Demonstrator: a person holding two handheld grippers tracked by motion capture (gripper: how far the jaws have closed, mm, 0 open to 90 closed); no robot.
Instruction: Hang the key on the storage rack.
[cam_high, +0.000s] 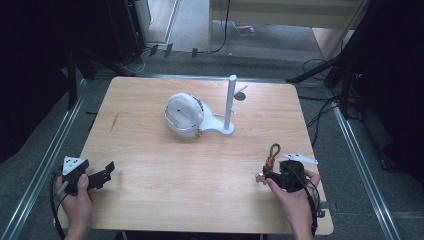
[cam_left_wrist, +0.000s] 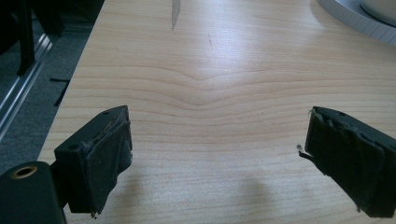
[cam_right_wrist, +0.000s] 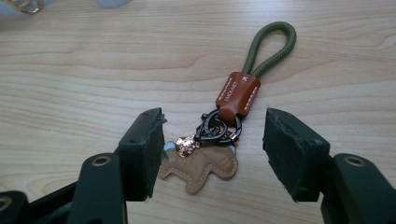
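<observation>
Keychain handling is our concern here: the keychain (cam_right_wrist: 224, 126) lies flat on the tabletop near its right edge, toward the front corner, and our right gripper (cam_right_wrist: 212, 154) straddles its lower end. In the right gripper view the jaws stand roughly half open; the tan leather charm (cam_right_wrist: 201, 165) lies between them, close against one pad, though we cannot quite tell whether that pad touches it or just overlaps it in the picture. Nothing is pinched yet.

We judge the piece light and floppy. The green cord loop (cam_right_wrist: 273, 46) is soft rope, the brown leather tab (cam_right_wrist: 238, 93) is stiffer, the black rings (cam_right_wrist: 219, 128) are hard and small, and the charm is a thin, flat, stitched leather shape. Lifted by one end, the rest should dangle and swing freely. The rings would likely slip between rubber pads, and the flat charm sits low against the wood, so it is awkward to get under. The brown tab looks to us the best hold: thick enough to stand proud of the surface, with faces that give friction.

Our left gripper (cam_high: 97, 175) rests near the front left corner, jaws wide apart over bare wood and holding nothing. Toward the back middle of the tabletop stands a white stand with an upright post (cam_high: 230, 102) and a white rounded object (cam_high: 183, 115) beside it.
</observation>
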